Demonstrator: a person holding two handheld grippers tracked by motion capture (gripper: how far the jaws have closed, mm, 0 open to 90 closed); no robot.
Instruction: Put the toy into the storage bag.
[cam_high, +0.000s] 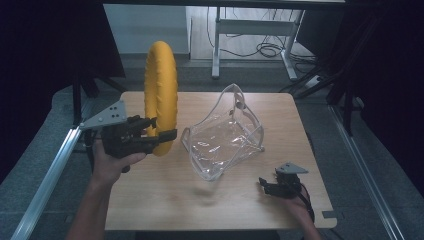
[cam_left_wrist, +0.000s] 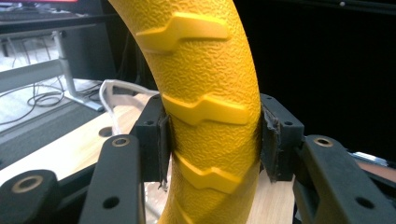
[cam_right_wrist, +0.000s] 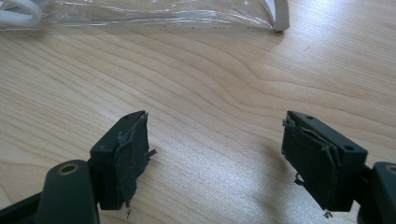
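The left gripper (cam_high: 159, 135) clamps the upright yellow ring (cam_high: 161, 95) near its lower arc; top-heavy, it could pivot or slip; the right gripper (cam_high: 274, 186) gapes empty, the clear bag (cam_high: 225, 135) just ahead.

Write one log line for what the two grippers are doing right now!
left gripper: shut on yellow ring, upright | right gripper: open, empty, over table | clear bag: between them
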